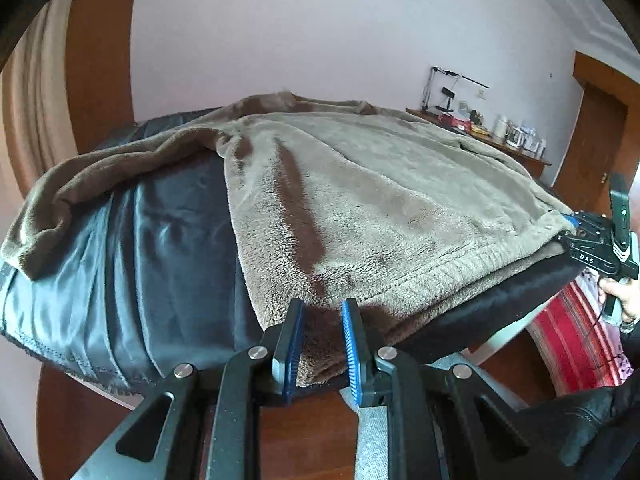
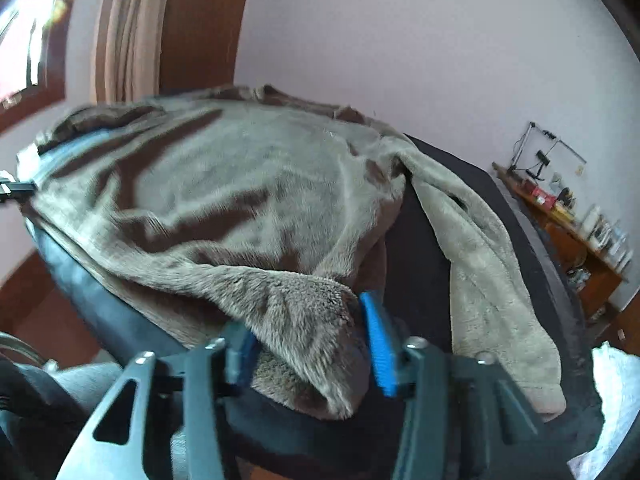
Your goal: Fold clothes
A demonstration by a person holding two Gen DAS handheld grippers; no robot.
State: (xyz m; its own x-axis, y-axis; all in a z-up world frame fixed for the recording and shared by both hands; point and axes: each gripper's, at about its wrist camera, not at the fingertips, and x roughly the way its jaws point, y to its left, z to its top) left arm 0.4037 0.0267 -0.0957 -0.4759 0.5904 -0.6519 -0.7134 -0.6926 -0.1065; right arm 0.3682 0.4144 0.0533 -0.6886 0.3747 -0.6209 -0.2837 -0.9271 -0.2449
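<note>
1. Two grippers at the near hem of one fleece garment (image 1: pixel 360 200), taupe plush, spread over a dark satin-covered surface (image 1: pixel 132 248).
2. Left gripper (image 1: pixel 322 344): blue-padded fingers stand a narrow way apart, with the plush hem lying between them; whether the pads actually pinch the cloth cannot be told.
3. Right gripper (image 2: pixel 316 344): fingers set wider, a bunched corner of the fleece heaped between them; the right-wrist view is motion-blurred, so a firm hold cannot be confirmed. From the left wrist view this gripper (image 1: pixel 576 228) shows at the far right corner of the hem, carried by a hand (image 1: pixel 618 296).
4. Position of garment: body lies mostly flat; one sleeve (image 2: pixel 492 280) trails off to the right, another fold rumples along the left edge (image 1: pixel 80 184).
5. Handling, judged: soft, thick, limp, moderately light; pile grips the pads well, but the satin beneath looks slippery, so the whole piece may slide when pulled.
6. Best holds, judged: the stitched hem corners, taken deep enough to catch both layers.
7. Background: side table with clutter (image 1: pixel 500 132).
</note>
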